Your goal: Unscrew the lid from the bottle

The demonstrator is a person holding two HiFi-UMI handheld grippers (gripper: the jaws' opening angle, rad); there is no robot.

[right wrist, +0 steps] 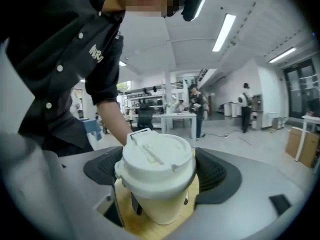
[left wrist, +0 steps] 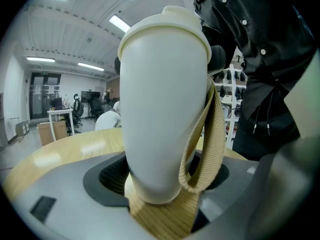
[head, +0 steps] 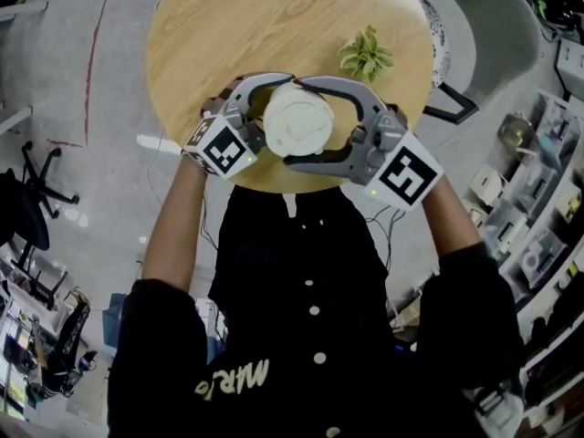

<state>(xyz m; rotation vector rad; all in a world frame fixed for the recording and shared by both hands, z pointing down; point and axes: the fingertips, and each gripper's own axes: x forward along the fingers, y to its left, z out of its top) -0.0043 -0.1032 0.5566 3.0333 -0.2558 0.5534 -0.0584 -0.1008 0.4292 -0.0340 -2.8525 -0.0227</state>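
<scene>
A white bottle (head: 298, 121) with a white flip lid (right wrist: 156, 156) stands near the front edge of the round wooden table (head: 228, 26). A beige strap (left wrist: 212, 134) hangs down its side. My left gripper (head: 276, 115) comes in from the left and is shut on the bottle's lower body (left wrist: 165, 109), which fills the space between its dark pads. My right gripper (head: 306, 121) reaches in from the right at lid height. Its jaws stand wide around the lid, with the pads close beside the rim, and I see no clear press.
A small green plant (head: 367, 55) sits on the table just beyond the right gripper. A grey chair (head: 484, 35) stands at the table's far right. Shelves with gear (head: 538, 199) line the right side, and an office chair (head: 36, 190) is on the floor at the left.
</scene>
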